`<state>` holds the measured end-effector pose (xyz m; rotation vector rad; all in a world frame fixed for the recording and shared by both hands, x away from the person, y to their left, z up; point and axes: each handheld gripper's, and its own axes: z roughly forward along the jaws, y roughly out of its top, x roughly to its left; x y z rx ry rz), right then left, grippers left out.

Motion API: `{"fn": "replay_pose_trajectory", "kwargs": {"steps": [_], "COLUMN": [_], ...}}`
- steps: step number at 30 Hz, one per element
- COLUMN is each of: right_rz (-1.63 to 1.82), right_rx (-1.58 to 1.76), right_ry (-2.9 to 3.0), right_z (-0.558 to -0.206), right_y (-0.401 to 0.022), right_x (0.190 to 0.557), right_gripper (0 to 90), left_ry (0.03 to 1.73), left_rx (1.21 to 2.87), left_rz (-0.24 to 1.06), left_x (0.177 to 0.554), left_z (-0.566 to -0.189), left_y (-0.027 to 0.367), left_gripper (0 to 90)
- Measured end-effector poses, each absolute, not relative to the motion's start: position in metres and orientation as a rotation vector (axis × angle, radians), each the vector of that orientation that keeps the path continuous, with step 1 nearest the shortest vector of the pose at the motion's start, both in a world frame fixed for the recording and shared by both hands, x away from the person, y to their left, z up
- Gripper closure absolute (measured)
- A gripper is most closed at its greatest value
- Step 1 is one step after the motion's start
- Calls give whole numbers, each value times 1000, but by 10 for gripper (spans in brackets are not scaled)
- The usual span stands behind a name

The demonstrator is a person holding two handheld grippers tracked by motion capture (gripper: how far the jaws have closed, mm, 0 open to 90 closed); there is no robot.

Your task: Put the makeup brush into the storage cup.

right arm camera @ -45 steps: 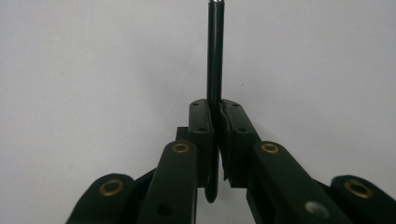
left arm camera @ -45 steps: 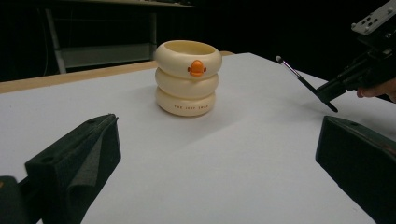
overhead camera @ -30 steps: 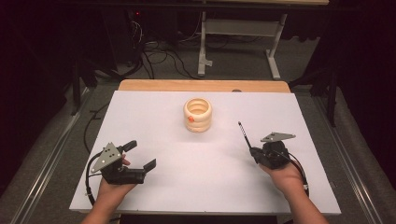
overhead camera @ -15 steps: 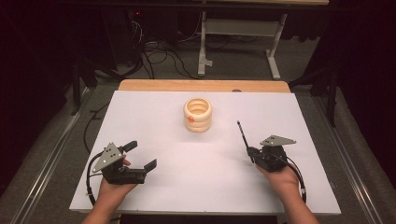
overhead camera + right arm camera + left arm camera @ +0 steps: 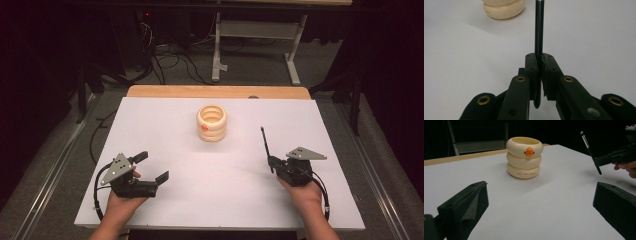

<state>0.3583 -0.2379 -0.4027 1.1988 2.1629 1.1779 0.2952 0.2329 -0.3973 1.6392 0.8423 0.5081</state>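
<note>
High view: pen (image 5: 264,144) gripped, holder (image 5: 211,122) empty so far.
Right gripper (image 5: 270,162) has its jaws clamped on the pen's lower end, the pen pointing up and away over the table (image 5: 165,125), well short of the cream ringed holder mid-table; dropping it in looks yet to do. Left gripper (image 5: 151,168) rests low at the near left, jaws wide apart, gripping nothing.

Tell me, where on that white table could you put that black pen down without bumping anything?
Nearly anywhere. The white table is bare between the cream ringed cup and the left gripper, and again between the two grippers along the near edge. The right gripper holds the pen. The far corners beside the cup are free too. Nowhere is crowded.
</note>
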Motion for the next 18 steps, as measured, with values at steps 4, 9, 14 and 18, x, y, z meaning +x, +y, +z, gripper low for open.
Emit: {"fn": "replay_pose_trajectory", "kwargs": {"steps": [4,9,14,18], "right_rz": [1192,1217,1211,1209], "right_rx": [1189,1152,1128,1114], "right_ry": [2143,2107,2090,2083], "right_z": [-406,-406,-406,-405], "right_y": [-239,-238,-235,-236], "right_x": [357,354,353,352], "right_gripper": [861,861,861,861], "left_ry": [842,845,867,894], "left_rx": [1645,1644,1653,1644], "left_rz": [504,499,488,467], "left_x": [295,296,299,304], "left_z": [-398,-399,-402,-399], "left_y": [232,231,230,228], "left_gripper": [7,7,7,7]}}
